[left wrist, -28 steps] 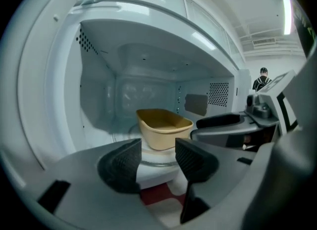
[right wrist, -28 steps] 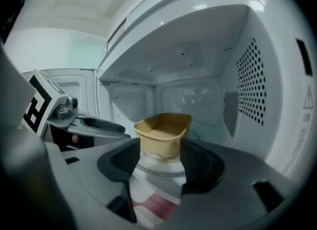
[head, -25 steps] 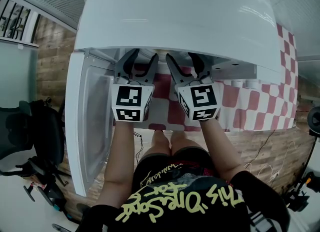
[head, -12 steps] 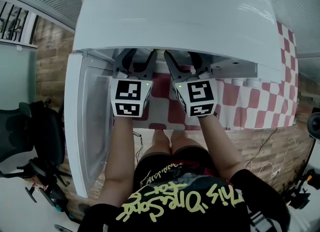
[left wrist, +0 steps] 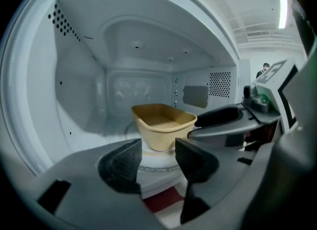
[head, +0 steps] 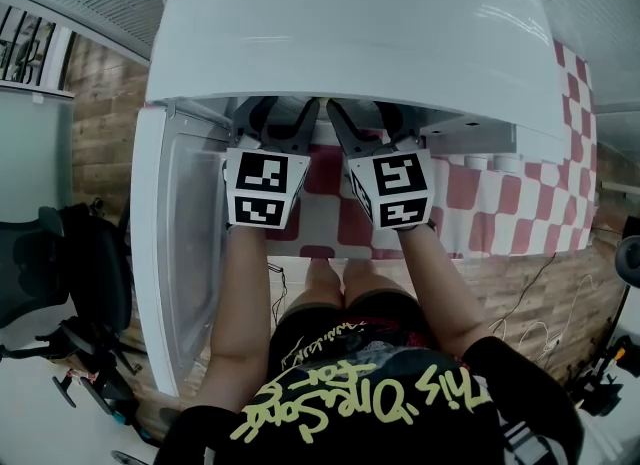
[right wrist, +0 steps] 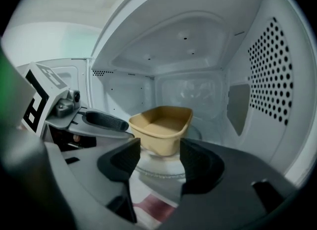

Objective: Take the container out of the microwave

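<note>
The white microwave (head: 350,33) stood on a red-and-white checked tabletop (head: 490,213) with its door (head: 165,253) swung open to the left, so access to the cavity was already made. The pale tan, rounded-rectangular plastic container (left wrist: 162,122) sat inside on the round glass turntable (left wrist: 157,168), roughly in the middle of the cavity and apparently empty. The left gripper (left wrist: 157,161) and the right gripper (right wrist: 159,161) were side by side at the mouth of the oven, both aimed at the container. The left gripper's dark fingers (left wrist: 121,167) were spread apart with nothing between them, only the turntable and the near wall of the container showing through the gap. The right gripper's fingers (right wrist: 200,167) were likewise released and empty, the container lying beyond their tips. Neither gripper touched the container. By these views the task was in its early part: the reach was under way, but the grasp was not yet made. What appeared left was to advance onto the container's rim or walls, close on it, lift it off the turntable and draw it out through the opening.
</note>
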A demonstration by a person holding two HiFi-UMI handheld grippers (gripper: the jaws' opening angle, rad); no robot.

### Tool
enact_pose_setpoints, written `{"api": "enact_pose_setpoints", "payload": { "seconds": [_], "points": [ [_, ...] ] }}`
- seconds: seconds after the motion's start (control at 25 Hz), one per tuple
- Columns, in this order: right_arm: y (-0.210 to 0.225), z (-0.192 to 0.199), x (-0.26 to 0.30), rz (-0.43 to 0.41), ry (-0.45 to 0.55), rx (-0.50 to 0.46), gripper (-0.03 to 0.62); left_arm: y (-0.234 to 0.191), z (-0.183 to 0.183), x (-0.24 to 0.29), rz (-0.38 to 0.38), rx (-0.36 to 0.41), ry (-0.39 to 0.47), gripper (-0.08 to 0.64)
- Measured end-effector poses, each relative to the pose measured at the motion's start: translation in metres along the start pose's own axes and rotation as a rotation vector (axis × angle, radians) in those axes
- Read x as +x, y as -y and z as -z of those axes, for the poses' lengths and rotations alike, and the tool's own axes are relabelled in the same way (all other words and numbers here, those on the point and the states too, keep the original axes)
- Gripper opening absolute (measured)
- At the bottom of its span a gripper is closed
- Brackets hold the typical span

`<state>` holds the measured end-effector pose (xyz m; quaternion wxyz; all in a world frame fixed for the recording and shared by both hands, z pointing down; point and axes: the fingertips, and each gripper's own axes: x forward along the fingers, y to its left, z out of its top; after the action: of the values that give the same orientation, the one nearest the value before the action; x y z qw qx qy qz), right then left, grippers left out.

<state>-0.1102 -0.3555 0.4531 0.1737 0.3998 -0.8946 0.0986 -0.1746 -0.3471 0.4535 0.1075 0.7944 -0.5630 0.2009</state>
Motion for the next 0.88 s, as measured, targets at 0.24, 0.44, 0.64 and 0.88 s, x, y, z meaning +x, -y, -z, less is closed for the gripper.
{"api": "enact_pose_setpoints", "payload": {
  "seconds": [0.24,0.44,0.64,0.88],
  "points": [
    [0.0,-0.0011,0.0014,-0.004,-0.018,-0.016,0.238,0.0046,-0.0021,0.0047,0.024,0.026,-0.012,0.202],
    [-0.0006,-0.0012,0.0032,-0.004,-0.03,-0.042,0.236,0.0051,-0.0034,0.0069,0.031,0.02,-0.01,0.201],
    [-0.0033,-0.0019,0.0034,-0.016,-0.032,-0.05,0.236,0.0046,-0.0056,0.0074,0.034,0.001,0.006,0.201],
    [0.0002,-0.0026,0.0025,0.017,-0.019,-0.073,0.205,0.0049,-0.0033,0.0072,0.017,0.015,-0.003,0.199]
  ]
}}
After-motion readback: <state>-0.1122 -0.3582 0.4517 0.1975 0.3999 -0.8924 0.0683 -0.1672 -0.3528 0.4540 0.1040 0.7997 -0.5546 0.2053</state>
